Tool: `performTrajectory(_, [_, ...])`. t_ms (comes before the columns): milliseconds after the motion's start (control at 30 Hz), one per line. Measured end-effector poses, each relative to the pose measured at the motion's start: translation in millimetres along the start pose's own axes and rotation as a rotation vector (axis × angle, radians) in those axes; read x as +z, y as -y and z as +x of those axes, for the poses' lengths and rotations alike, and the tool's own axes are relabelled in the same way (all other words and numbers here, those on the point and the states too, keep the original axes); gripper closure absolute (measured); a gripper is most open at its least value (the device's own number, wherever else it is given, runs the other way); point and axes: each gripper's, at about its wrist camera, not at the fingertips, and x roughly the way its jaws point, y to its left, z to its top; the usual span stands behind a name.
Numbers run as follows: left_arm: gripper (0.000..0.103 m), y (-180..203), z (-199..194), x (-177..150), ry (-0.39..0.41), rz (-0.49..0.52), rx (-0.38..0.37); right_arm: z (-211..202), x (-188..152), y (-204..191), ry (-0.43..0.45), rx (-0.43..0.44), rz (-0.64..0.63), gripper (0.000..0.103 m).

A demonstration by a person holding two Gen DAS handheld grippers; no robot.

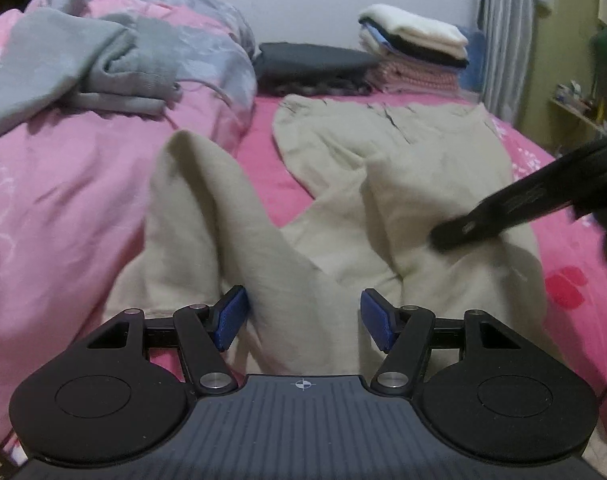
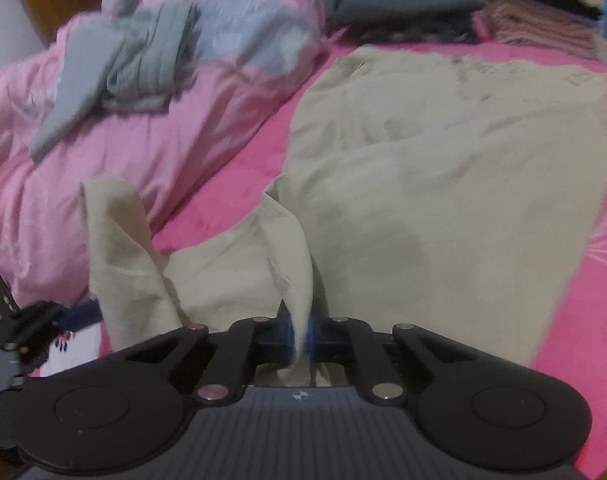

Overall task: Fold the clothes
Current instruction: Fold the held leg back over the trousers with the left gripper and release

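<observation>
The bed (image 1: 287, 148) with its hot-pink sheet takes up nearly the whole room from where I stand, a rumpled pink duvet (image 1: 83, 184) heaped along one side with a grey garment (image 1: 63, 68) thrown over it, and a stack of folded clothes (image 1: 413, 48) sitting at the far end beside a dark cushion (image 1: 315, 64). Spread down the middle lies the beige garment (image 2: 443, 168), its long axis running away from both tools toward that stack, the far part flat, the near part bunched and pulled up into peaks. The right gripper (image 2: 300, 334) has its fingers pinched tight on a ribbed edge of the near end, lifting it off the sheet. The left gripper (image 1: 303, 320) has its blue pads (image 1: 231, 320) well apart, with a raised fold of the same cloth lying between them, touching the left-side pad at most. So the near hem is the working end: the right side holds it already, the left sits right at it, unclosed, and the fold would seem to carry away toward the far end
</observation>
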Motion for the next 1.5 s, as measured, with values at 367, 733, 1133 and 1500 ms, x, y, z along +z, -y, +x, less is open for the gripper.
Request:
performTrajectory(367, [0.041,-1,13,-4,-0.073,-0.021,-0.01,-137,-35,68,0.159,-0.048,0.258,0.098])
performTrajectory(733, [0.041,0,15,-7,-0.108,-0.038,-0.006,-212,-94,114,0.215,-0.139,0.498,0.098])
performTrajectory(1133, [0.04,-4,14,-12,-0.124,-0.045,-0.009,-221,-140,135,0.217,-0.196,0.712,0.098])
performTrajectory(1500, [0.038,-5,12,-13,-0.131,-0.057,-0.013,-217,-149,148,0.219,-0.167,0.853,0.094])
